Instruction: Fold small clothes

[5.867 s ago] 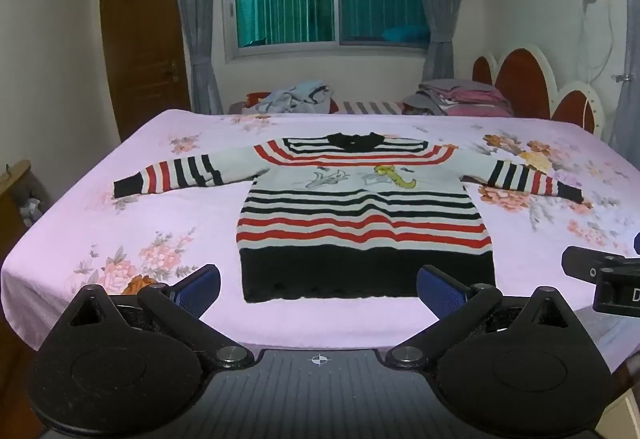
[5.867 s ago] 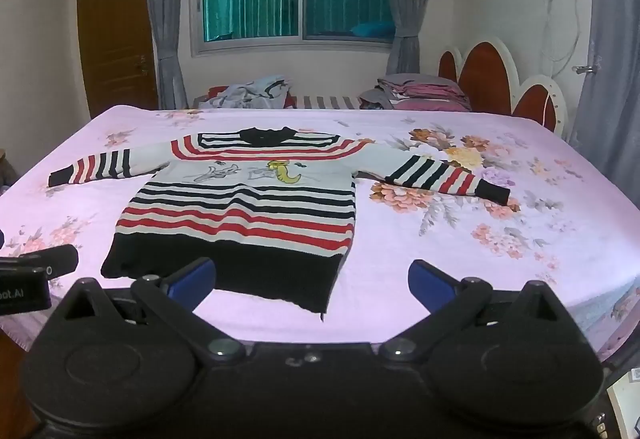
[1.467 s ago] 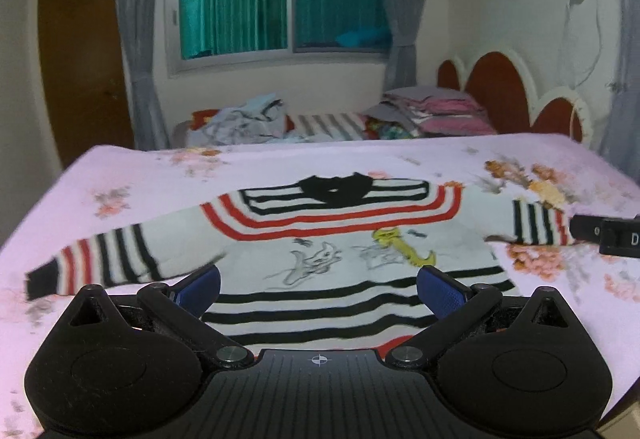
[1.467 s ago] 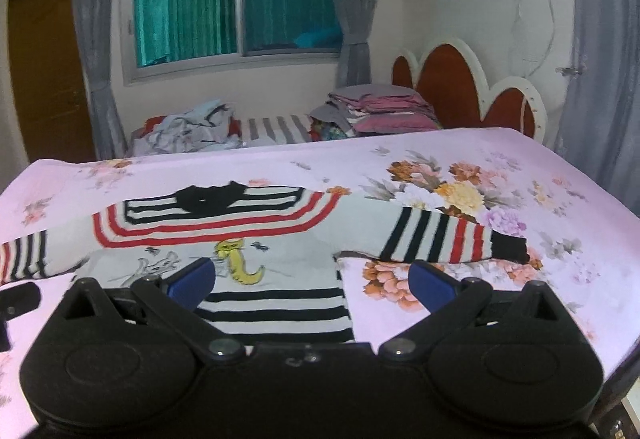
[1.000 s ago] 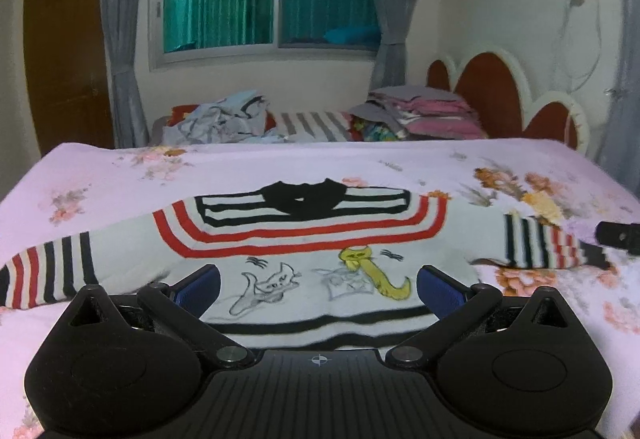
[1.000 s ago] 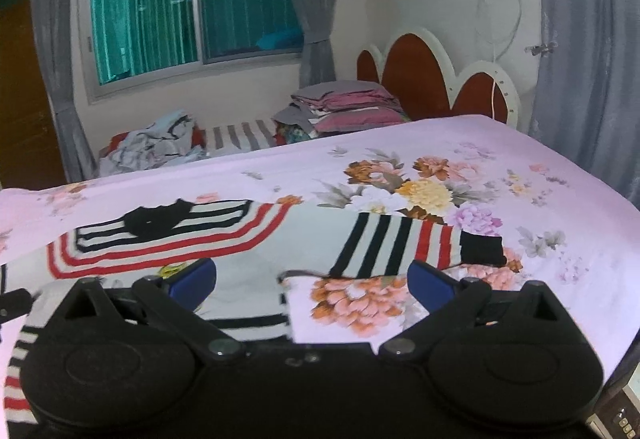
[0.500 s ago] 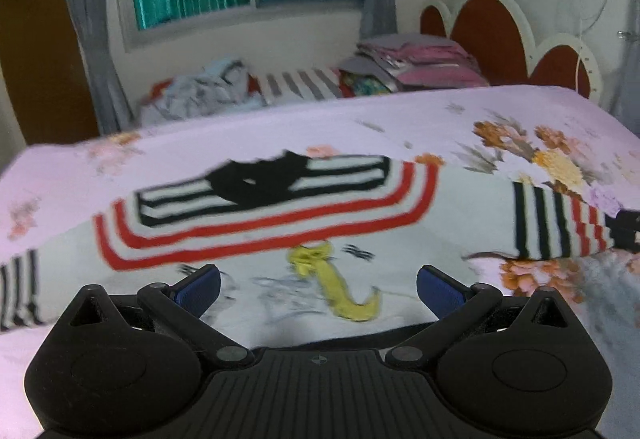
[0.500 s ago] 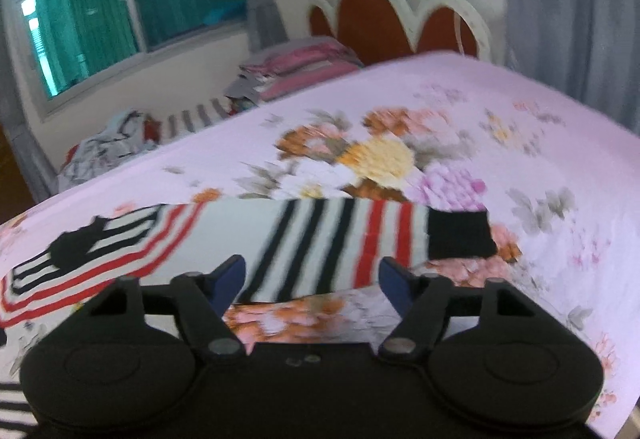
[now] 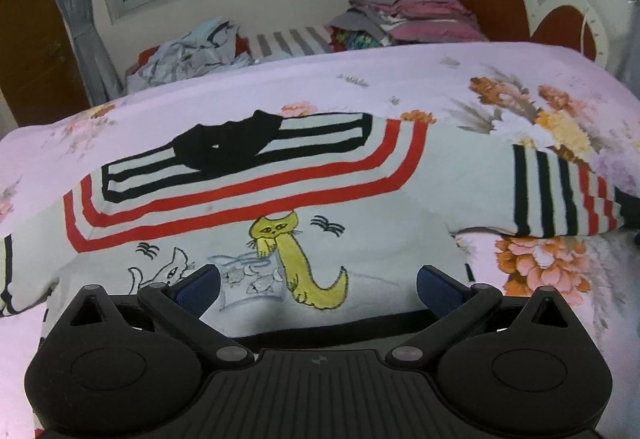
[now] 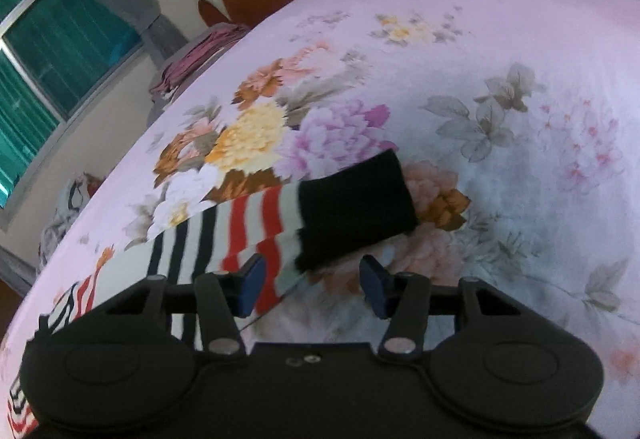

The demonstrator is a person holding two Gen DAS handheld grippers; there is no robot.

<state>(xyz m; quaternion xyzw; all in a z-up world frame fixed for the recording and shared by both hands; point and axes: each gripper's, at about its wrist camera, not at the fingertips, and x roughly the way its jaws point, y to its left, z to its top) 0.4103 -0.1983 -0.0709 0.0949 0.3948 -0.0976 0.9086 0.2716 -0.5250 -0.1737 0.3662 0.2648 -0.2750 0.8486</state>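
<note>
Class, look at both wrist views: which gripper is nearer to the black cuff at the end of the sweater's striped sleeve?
Right. The right gripper sits open just short of the black cuff. The left gripper hovers open over the sweater's chest, with the cuff far off at its view's right edge.

sweater [image 9: 248,199] hem hidden behind left tool [image 9: 318,285], left sleeve cut off

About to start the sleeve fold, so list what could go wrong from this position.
1. The right hand-held gripper is open at the black cuff of the sleeve; closing now could pinch the floral bedsheet along with it.
2. The cuff edge sits near the fingertips, so a shallow bite may slip.
3. The left hand-held gripper hangs open over the striped sweater and holds nothing; the body may drag.
</note>
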